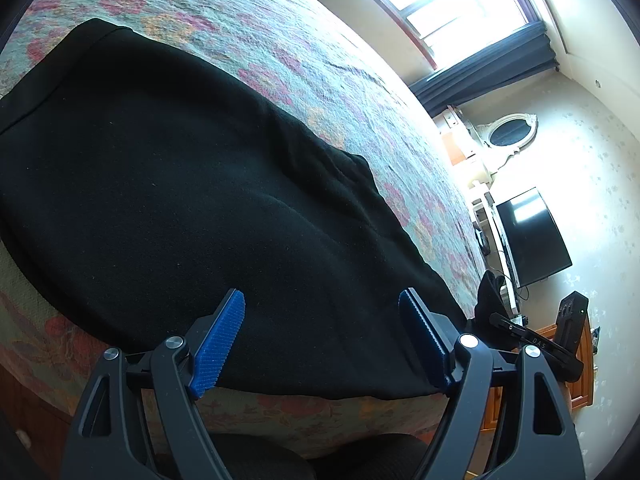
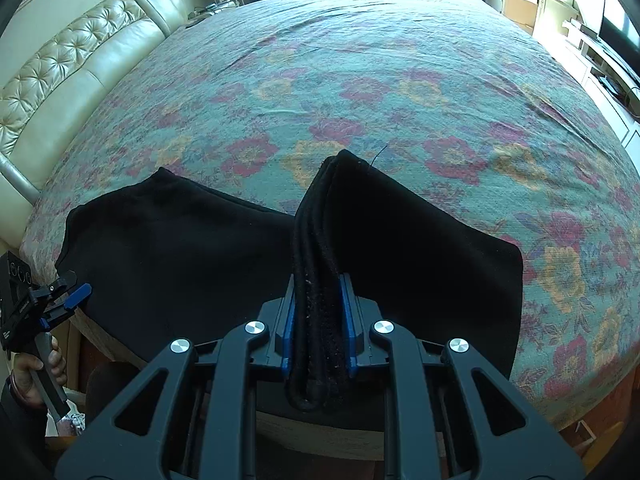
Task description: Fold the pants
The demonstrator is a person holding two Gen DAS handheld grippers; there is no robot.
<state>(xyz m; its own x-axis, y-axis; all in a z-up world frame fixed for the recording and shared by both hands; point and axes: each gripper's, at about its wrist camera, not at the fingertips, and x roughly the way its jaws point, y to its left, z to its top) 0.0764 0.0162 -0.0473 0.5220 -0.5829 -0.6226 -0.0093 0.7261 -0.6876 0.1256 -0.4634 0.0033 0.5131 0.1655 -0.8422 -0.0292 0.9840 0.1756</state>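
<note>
Black pants (image 2: 172, 256) are shown spread on a floral bedspread (image 2: 360, 80) near the front edge of the bed. The right gripper (image 2: 318, 320) is clenched on a bunched, layered edge of the pants, which is raised off the bedspread between its blue pads (image 2: 347, 312); the rest of the garment hangs and lies to either side. The left gripper (image 1: 322, 340) is held with its jaws spread wide over the near edge of the pants (image 1: 180, 184), nothing being grasped. A padded headboard (image 2: 68, 60) is seen at the left of the bed, and a dark television (image 1: 532, 236) and a window (image 1: 440, 0) beyond it.
</note>
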